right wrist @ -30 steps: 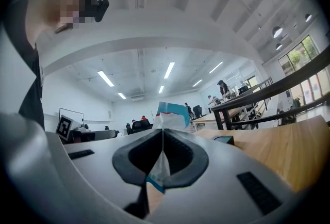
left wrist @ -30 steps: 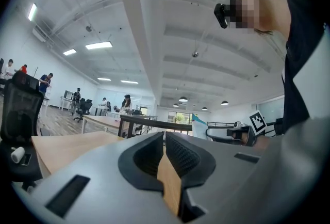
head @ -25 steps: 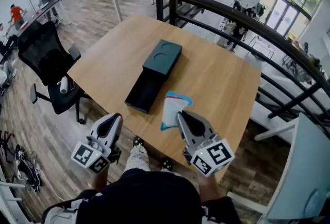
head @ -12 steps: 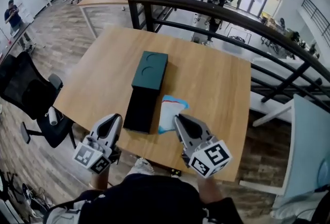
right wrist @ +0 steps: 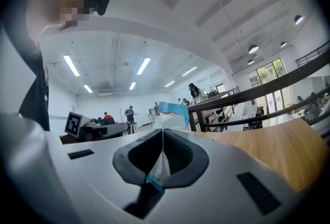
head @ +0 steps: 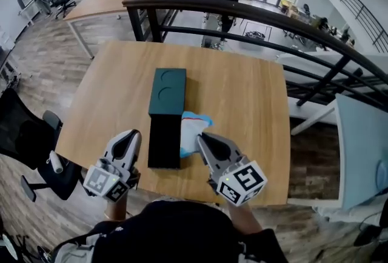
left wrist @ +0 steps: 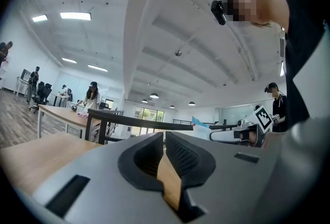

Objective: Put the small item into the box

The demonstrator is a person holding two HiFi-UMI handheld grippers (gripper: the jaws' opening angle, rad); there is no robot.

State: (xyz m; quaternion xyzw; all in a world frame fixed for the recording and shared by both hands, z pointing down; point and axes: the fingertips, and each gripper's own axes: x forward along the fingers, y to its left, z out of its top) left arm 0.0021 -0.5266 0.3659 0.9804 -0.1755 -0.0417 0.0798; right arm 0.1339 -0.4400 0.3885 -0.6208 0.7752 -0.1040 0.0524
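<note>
The right gripper (head: 204, 138) pinched a white-and-blue plastic packet (head: 192, 127), hiding its near edge; the left gripper (head: 131, 135) sat closed, empty.

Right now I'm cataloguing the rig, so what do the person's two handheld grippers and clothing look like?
The left gripper and right gripper match: light grey tapering shells, black ribbed pads inside the jaws, and a white cube with black square markers at each rear. No cables show. The person wears a dark top.
</note>
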